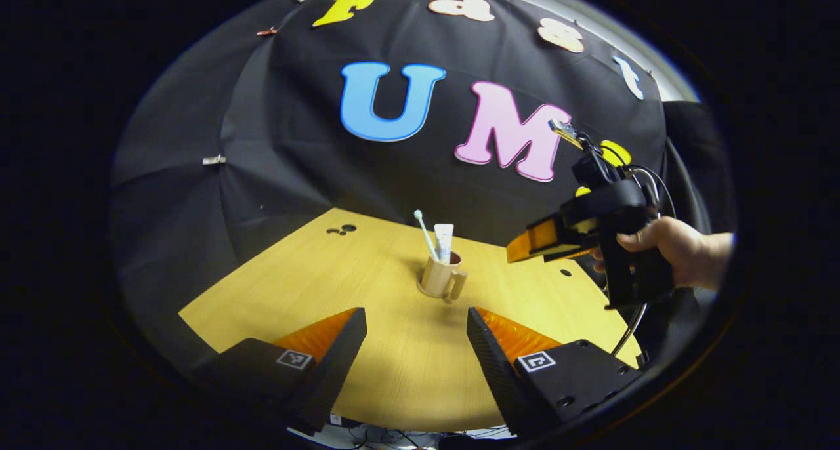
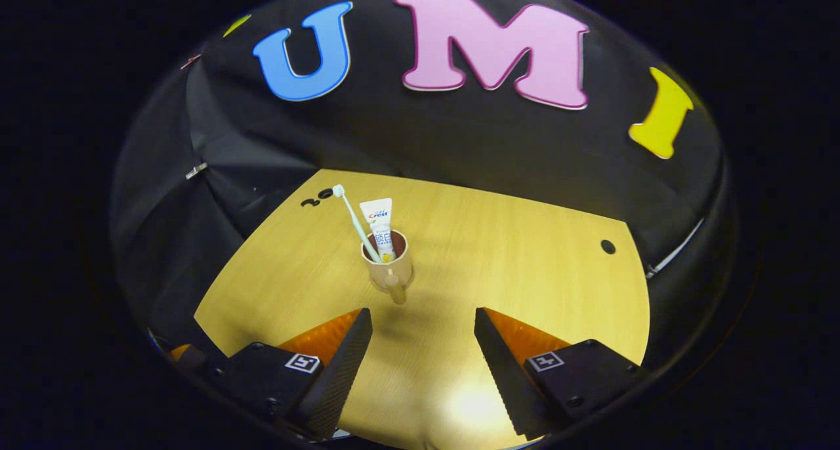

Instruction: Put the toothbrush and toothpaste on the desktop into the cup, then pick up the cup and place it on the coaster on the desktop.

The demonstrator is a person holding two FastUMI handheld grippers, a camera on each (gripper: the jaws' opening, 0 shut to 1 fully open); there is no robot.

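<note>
Bench (image 1: 394, 371): a pale wood top set against the black cloth wall, with small dark holes near its far left corner and one near its right edge.
Right gripper (image 2: 423, 335): in the right gripper view its two fingers stand wide apart over the near part of the bench, with nothing between them and the cup straight ahead. In the left gripper view it hovers above the right side of the bench, right of the cup and well apart from it, held by a hand (image 1: 676, 250).
Left gripper (image 1: 417, 332): its fingers are spread wide with only bare bench between them; the cup stands ahead, slightly right of the gap.
Cup (image 2: 388, 267): a tan mug standing upright near the middle of the bench, its handle turned toward the cameras. Whether a coaster lies under it cannot be told.
Toothpaste (image 2: 380, 224): a white tube standing inside the cup, flat end up.
Toothbrush (image 2: 354, 222): a thin light brush inside the cup, leaning left, head at the top.
</note>
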